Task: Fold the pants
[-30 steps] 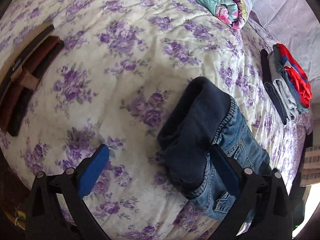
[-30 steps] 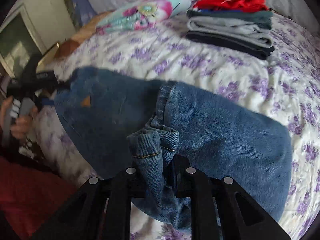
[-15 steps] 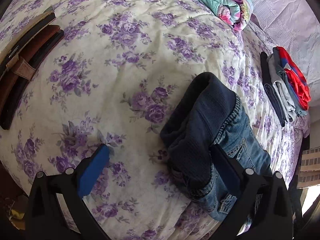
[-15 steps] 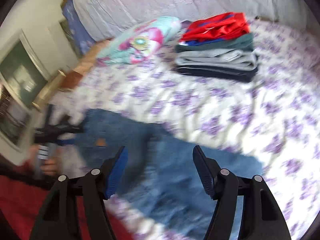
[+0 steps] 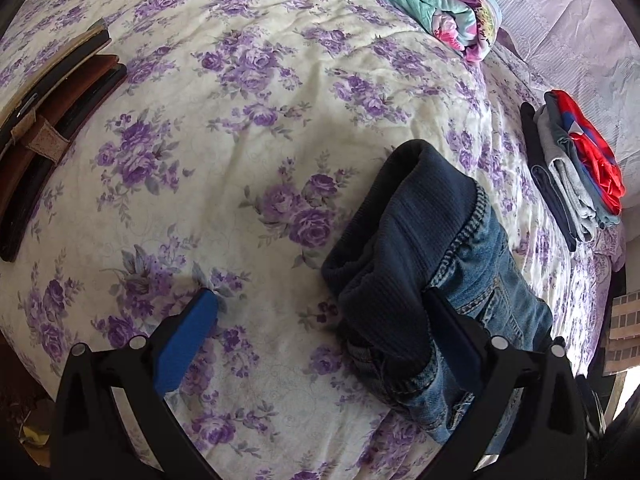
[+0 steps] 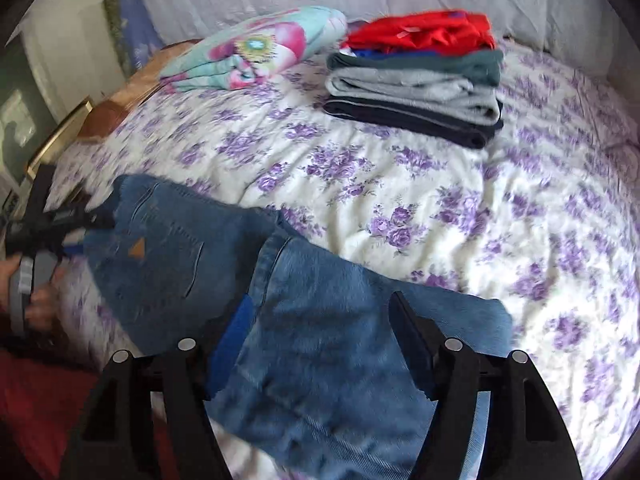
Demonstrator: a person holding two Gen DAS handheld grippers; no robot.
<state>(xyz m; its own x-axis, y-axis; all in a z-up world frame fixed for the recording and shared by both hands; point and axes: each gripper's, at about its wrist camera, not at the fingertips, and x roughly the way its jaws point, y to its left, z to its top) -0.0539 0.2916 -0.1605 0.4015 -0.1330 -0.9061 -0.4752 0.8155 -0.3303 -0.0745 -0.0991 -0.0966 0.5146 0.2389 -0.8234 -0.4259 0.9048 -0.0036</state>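
Note:
The blue jeans [image 6: 304, 304] lie folded over on the floral bedspread [image 6: 400, 184], a leg lying across the seat with its orange triangle patch. In the left wrist view the jeans [image 5: 432, 280] show their dark ribbed waistband end. My left gripper [image 5: 320, 312] is open, its right finger beside the waistband, nothing held. It also shows in the right wrist view [image 6: 60, 224] at the jeans' left end. My right gripper [image 6: 320, 320] is open and empty, just above the folded leg.
A stack of folded clothes [image 6: 416, 92] with a red item on top sits at the back of the bed, also in the left wrist view [image 5: 572, 172]. A rolled teal and pink blanket [image 6: 256, 52] lies beside it. Dark flat items [image 5: 48, 120] lie at the bed's left edge.
My right gripper let go of the bunched denim it was shut on, opened, and pulled back above the jeans. The left gripper stayed open and barely shifted.

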